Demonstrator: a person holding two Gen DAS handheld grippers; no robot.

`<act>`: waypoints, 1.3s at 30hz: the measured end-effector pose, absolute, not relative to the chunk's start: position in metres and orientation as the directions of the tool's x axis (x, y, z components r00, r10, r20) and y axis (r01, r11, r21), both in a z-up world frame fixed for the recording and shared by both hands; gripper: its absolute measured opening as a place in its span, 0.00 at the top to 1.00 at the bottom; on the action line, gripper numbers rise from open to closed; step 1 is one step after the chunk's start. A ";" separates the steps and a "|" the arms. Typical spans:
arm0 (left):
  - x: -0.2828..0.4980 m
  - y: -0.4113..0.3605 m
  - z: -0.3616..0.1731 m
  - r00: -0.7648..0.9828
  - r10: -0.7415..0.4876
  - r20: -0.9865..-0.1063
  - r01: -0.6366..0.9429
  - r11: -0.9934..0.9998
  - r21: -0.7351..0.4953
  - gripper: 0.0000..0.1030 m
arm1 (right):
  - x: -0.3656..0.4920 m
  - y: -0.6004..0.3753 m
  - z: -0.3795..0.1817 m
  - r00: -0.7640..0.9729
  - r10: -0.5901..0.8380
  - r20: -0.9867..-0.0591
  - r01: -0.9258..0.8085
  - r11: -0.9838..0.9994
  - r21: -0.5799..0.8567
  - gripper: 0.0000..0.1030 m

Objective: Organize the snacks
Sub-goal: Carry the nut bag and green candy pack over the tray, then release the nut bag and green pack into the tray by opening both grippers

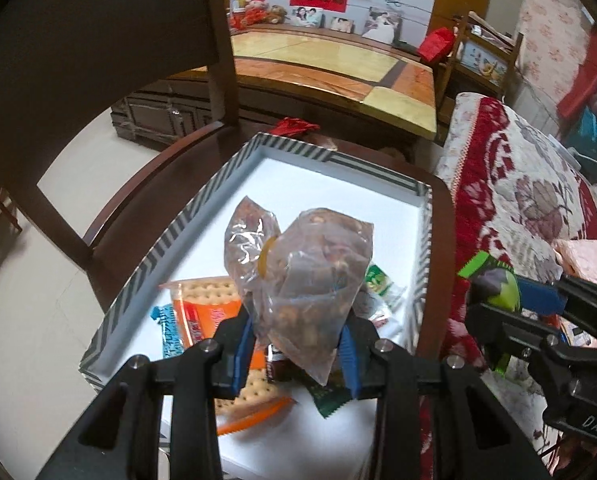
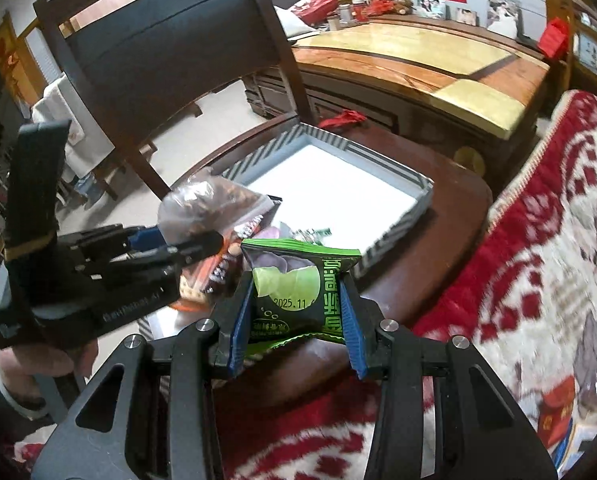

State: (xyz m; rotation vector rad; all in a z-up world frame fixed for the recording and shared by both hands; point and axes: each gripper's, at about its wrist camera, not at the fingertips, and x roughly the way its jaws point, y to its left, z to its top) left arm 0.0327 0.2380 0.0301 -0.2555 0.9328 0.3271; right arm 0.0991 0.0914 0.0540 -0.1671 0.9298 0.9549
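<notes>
The left tool (image 1: 298, 354) pinches a clear plastic bag of brown snacks (image 1: 306, 276) between its blue pads (image 1: 244, 346), holding the bag above the near end of the striped-rim tray (image 1: 154, 256). The tray has a white floor and rests on the seat of a dark wooden chair (image 1: 146, 184). Inside the tray, under the bag, lie an orange cracker pack (image 1: 206, 300), a blue wrapper (image 1: 168, 330) and a small green-and-white packet (image 1: 378, 280). The right tool (image 2: 296, 320) is pressed onto a green snack packet (image 2: 298, 280), gripping it by both side edges, beyond the tray's right rim. A red-and-white floral blanket (image 2: 538, 260) lies right of the chair.
</notes>
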 end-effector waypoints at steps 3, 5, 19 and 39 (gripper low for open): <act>0.034 0.246 0.027 0.548 0.166 -0.820 -0.396 0.915 -0.080 0.62 | 0.104 0.107 0.053 0.229 0.615 -0.754 -0.770 0.588 0.247 0.62; 0.034 0.252 0.025 0.547 0.169 -0.820 -0.408 0.909 -0.085 0.62 | 0.105 0.114 0.053 0.225 0.613 -0.758 -0.774 0.585 0.244 0.62; 0.038 0.271 0.007 0.515 0.173 -0.840 -0.453 0.887 -0.095 0.62 | 0.135 0.164 0.022 0.215 0.529 -0.821 -0.759 0.619 0.200 0.62; 0.027 0.252 0.030 0.560 0.198 -0.804 -0.447 0.890 -0.092 0.19 | 0.121 0.111 0.045 0.272 0.585 -0.764 -0.697 0.667 0.263 0.44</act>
